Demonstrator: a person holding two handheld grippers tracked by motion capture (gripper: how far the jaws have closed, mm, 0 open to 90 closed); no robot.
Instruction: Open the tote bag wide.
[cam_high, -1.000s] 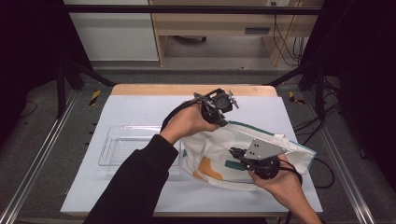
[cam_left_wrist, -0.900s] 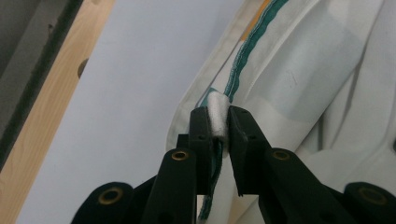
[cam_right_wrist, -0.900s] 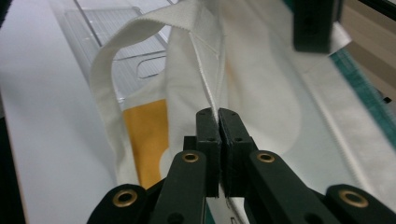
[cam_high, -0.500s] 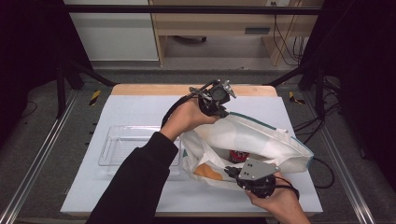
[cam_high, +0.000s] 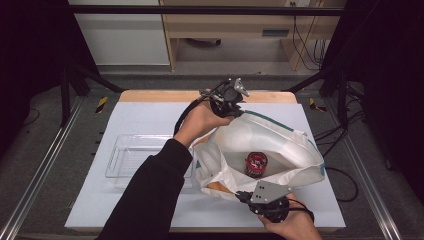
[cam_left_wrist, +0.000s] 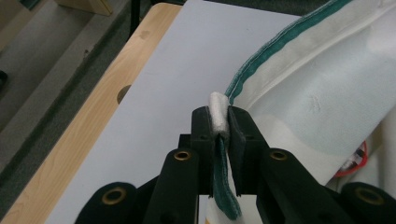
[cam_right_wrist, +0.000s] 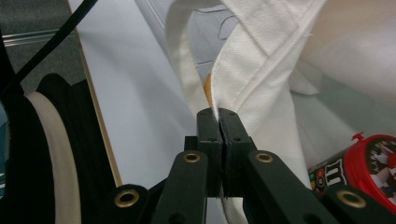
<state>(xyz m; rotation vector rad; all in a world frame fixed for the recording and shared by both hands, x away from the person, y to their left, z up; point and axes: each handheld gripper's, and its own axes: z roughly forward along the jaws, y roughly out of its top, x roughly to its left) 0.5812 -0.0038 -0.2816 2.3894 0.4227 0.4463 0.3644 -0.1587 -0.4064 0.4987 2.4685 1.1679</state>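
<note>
A white cloth bag (cam_high: 280, 145) with green trim lies on the table, its mouth spread wide. Inside it sits a red-lidded candy tub (cam_high: 256, 164), and the right gripper view shows that tub (cam_right_wrist: 369, 170) at lower right. My left gripper (cam_high: 231, 102) is shut on the bag's far rim; in the left gripper view the jaws (cam_left_wrist: 219, 123) pinch the green-edged hem (cam_left_wrist: 261, 60). My right gripper (cam_high: 240, 195) is shut on the bag's near rim, and its own view (cam_right_wrist: 218, 116) shows white fabric (cam_right_wrist: 257, 79) clamped between the pads.
A clear plastic tray (cam_high: 130, 160) lies on the white table cover (cam_high: 150, 115), left of the bag. A wooden strip (cam_high: 270, 96) runs along the table's far edge. Metal rails flank the table, and cables trail on the floor at the right.
The right gripper has drawn the near rim toward the table's front edge and lower. The left has pulled the far rim back, so the bag's mouth gapes and the tub shows.
</note>
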